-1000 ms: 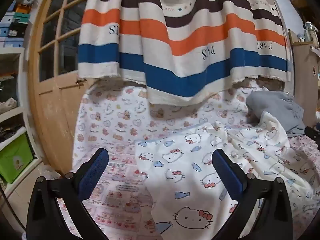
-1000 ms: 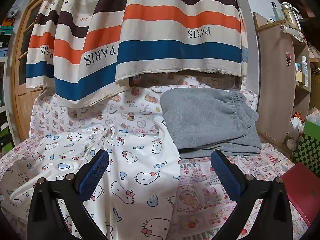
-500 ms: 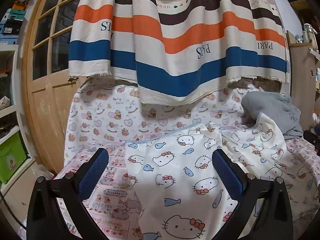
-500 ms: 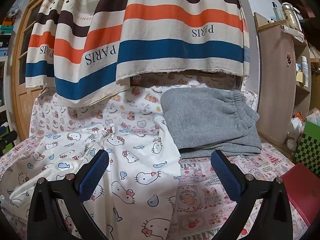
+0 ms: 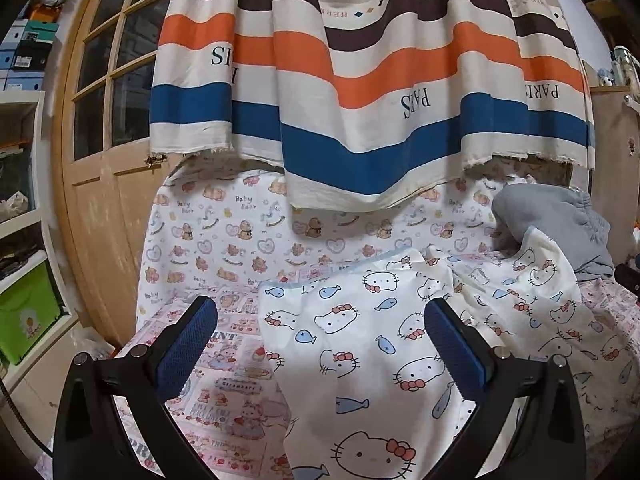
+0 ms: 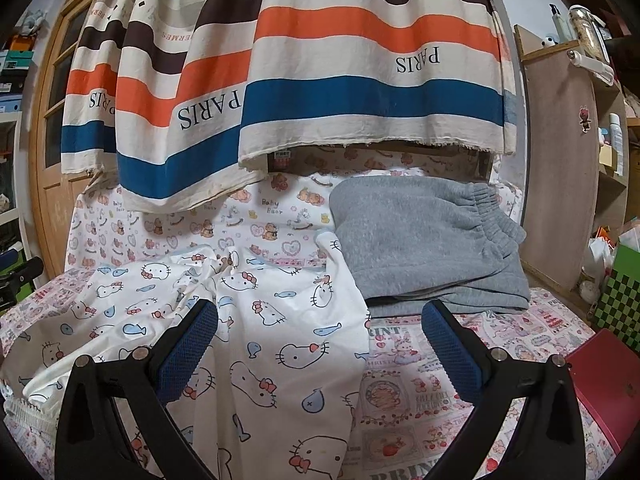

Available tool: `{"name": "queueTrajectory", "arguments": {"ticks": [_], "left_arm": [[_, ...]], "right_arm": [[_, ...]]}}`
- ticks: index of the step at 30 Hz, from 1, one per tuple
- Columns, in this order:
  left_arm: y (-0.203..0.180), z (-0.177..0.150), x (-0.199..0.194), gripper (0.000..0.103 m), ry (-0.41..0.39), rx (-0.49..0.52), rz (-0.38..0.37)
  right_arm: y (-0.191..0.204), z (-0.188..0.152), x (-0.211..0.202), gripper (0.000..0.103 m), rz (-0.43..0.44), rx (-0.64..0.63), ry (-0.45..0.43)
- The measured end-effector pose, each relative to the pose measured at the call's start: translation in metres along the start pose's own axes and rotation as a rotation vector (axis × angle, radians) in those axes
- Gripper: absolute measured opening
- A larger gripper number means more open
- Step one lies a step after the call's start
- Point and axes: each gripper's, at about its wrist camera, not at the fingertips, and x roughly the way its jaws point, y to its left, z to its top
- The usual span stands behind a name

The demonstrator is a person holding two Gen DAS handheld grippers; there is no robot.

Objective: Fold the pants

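Both the left gripper [image 5: 320,344] and right gripper [image 6: 320,344] hover spread and empty over the white cat-print cotton pants [image 6: 276,344], sprawled rumpled across the frame's lower centre, awaiting folding.

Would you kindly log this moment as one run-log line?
stage: pre-grasp | left gripper: open, empty | right gripper: open, empty | cat-print pants: spread, unfolded | grey pants: folded, behind

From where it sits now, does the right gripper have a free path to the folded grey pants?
Probably yes. The right gripper is open and holds nothing, and the grey pants lie ahead, slightly right, with nothing on top. Only an edge of the cat-print pants touches their left side.
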Motion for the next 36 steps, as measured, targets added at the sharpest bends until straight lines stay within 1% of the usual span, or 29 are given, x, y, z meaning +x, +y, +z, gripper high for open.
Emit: {"name": "queueTrajectory", "arguments": {"ticks": [4, 8, 16, 19, 22, 26, 36], "left_arm": [[0.0, -0.003, 0.004, 0.103, -0.003, 0.004, 0.008], [-0.001, -0.008, 0.0, 0.103, -0.01, 0.009, 0.015], [0.0, -0.008, -0.003, 0.103, -0.017, 0.008, 0.018], [-0.002, -0.008, -0.004, 0.103, -0.018, 0.012, 0.018], [0.0, -0.008, -0.006, 0.103, -0.024, 0.003, 0.021], [-0.001, -0.008, -0.007, 0.103, -0.025, 0.005, 0.027], [-0.003, -0.006, -0.009, 0.103, -0.021, 0.021, 0.031]], "right_arm": [[0.0, 0.0, 0.002, 0.102, -0.01, 0.003, 0.002], [-0.001, 0.0, 0.001, 0.102, -0.011, 0.002, 0.001], [-0.001, -0.001, 0.002, 0.102, -0.023, 0.005, 0.014], [-0.002, -0.001, -0.001, 0.102, -0.022, 0.005, -0.004], [-0.001, -0.002, 0.0, 0.102, -0.024, 0.003, 0.009], [-0.002, -0.001, -0.007, 0.102, -0.031, 0.01, -0.006], [-0.002, 0.002, -0.001, 0.102, -0.025, 0.007, 0.009]]}}
